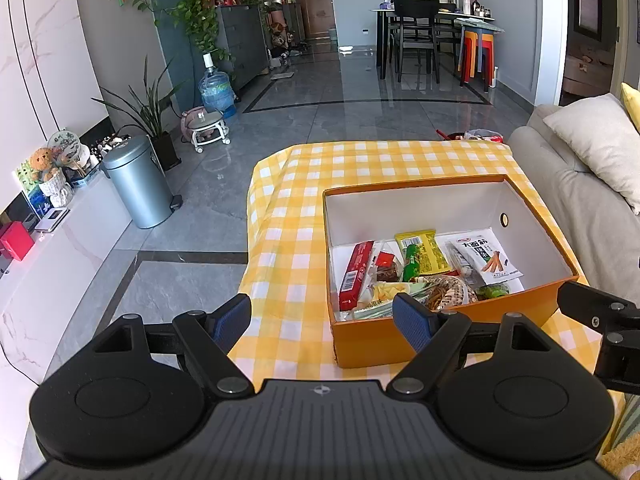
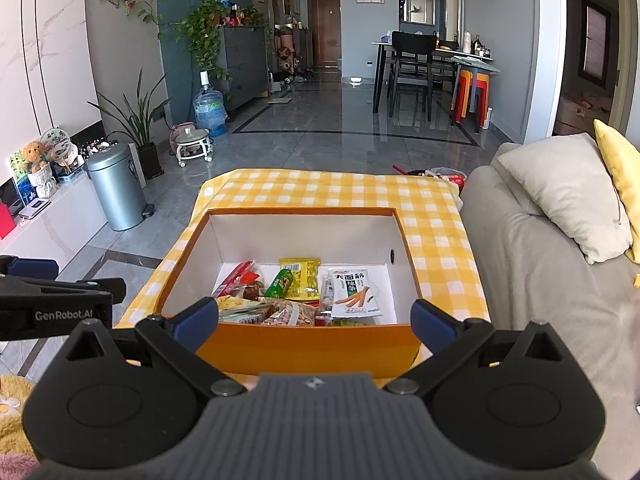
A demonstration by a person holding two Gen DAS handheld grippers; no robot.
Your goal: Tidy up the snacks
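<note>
An orange box with a white inside stands on the yellow checked tablecloth. It holds several snack packets: a red bar, a yellow-green packet and a white packet. My left gripper is open and empty, hovering at the box's near left corner. In the right wrist view the box is straight ahead, with the white packet and yellow packet inside. My right gripper is open and empty, its fingers spanning the box's near wall. The right gripper shows at the right edge of the left wrist view.
A grey sofa with pillows borders the table on the right. A metal trash bin stands on the floor to the left. More items lie past the table's far edge. The left gripper's body is at the left of the right wrist view.
</note>
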